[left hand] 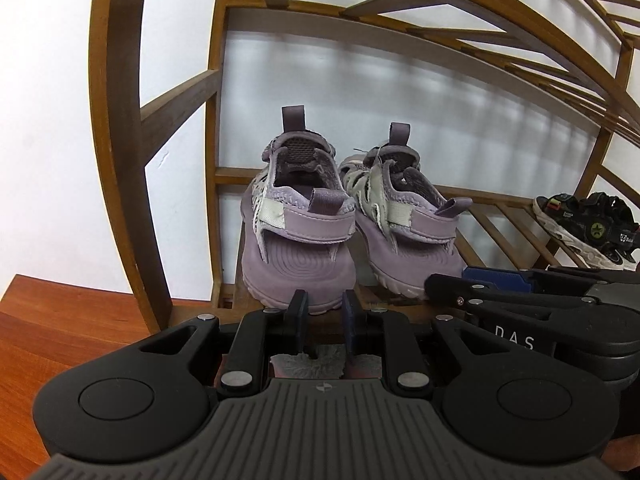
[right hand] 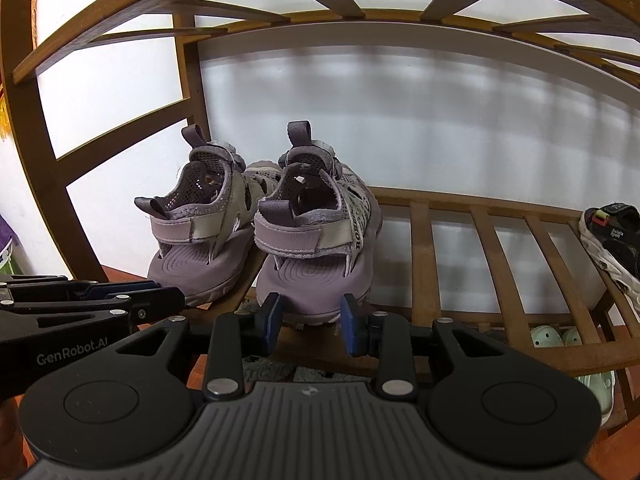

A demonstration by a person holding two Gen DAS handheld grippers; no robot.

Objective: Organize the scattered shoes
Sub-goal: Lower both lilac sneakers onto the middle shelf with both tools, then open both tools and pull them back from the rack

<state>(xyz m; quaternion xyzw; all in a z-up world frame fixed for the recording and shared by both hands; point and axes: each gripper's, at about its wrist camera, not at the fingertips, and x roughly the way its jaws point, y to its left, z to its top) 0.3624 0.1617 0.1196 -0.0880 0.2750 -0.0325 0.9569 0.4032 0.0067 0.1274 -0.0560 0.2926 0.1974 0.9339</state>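
Only from the right wrist do we see pale green clogs on the tier under the slatted shelf, two at least; only from the left wrist do we see bare red-brown floor left of the wooden shoe rack. We count two lilac sandals, the left lilac sandal and the right lilac sandal, standing side by side on that shelf at its left end, heels toward us, and one black sandal well apart at the shelf's right end. We count two grippers. Our left gripper has its fingers a narrow gap apart just before the left sandal's heel, pinching nothing. Our right gripper has its fingers somewhat wider, just before the right sandal's heel; whether a pad brushes the sole we cannot tell.
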